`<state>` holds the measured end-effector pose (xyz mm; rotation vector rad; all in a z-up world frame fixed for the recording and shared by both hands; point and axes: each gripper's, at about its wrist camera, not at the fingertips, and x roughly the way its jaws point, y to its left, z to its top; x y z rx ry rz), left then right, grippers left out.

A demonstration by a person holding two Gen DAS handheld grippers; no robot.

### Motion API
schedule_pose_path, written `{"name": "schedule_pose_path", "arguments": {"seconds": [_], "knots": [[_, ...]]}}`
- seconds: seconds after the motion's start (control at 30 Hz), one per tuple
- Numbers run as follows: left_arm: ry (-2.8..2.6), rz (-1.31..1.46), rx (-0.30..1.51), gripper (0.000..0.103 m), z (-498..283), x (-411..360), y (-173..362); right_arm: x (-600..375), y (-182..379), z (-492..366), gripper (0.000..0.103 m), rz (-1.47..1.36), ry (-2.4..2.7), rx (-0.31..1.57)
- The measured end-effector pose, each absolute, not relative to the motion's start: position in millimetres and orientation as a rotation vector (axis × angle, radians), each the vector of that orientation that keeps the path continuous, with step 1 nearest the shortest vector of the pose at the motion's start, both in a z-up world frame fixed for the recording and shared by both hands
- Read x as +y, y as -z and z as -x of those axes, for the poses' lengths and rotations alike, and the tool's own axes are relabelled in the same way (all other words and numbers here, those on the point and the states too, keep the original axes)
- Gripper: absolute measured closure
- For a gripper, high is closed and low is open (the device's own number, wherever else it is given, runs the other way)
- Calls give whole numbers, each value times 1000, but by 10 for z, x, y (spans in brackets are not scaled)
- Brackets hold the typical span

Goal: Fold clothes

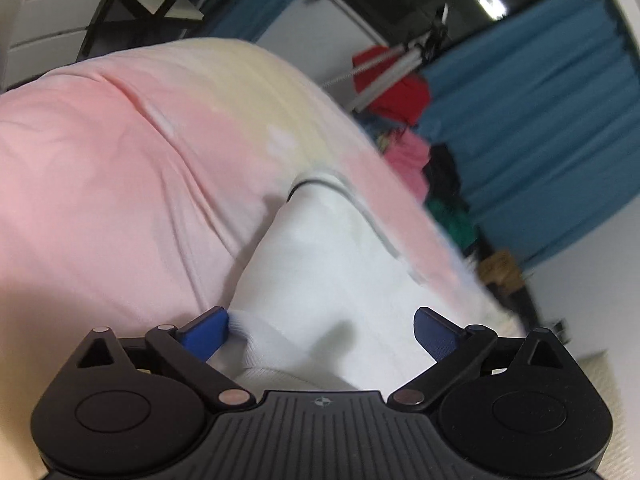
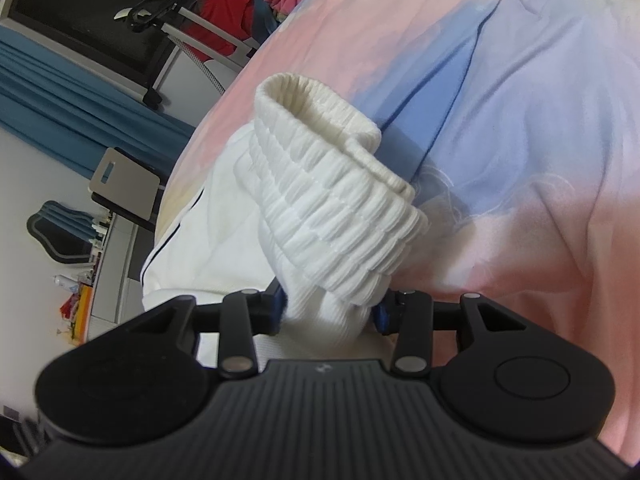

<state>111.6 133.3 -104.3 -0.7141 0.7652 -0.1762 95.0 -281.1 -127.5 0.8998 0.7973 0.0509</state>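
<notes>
My left gripper [image 1: 322, 330] stands wide open over white shorts [image 1: 320, 264] lying on the pink bedsheet [image 1: 100, 168]. My right gripper [image 2: 330, 308] clamps their ribbed elastic waistband [image 2: 336, 200].

Soft cloth, matt plastic, small metal pins

The white garment [image 2: 224, 216] is knitted cloth, its waistband [image 2: 340, 208] thickly ribbed; the pink and blue bedsheet [image 2: 540, 140] under it looks smooth and matt. The right gripper [image 2: 332, 312] has matt black ribbed plastic, dull metal pivot pins and blue finger pads [image 1: 204, 334]; far curtains [image 1: 540, 120] are blue cloth.
</notes>
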Motion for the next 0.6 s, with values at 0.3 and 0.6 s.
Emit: {"name": "schedule_pose_path", "arguments": {"seconds": [0.3, 0.6], "knots": [[211, 860, 965, 17, -967, 1405, 1421, -2775, 1326, -1015, 41, -908, -88, 849], [237, 840, 879, 57, -922, 1376, 1278, -2526, 1049, -1017, 63, -689, -111, 809]]}}
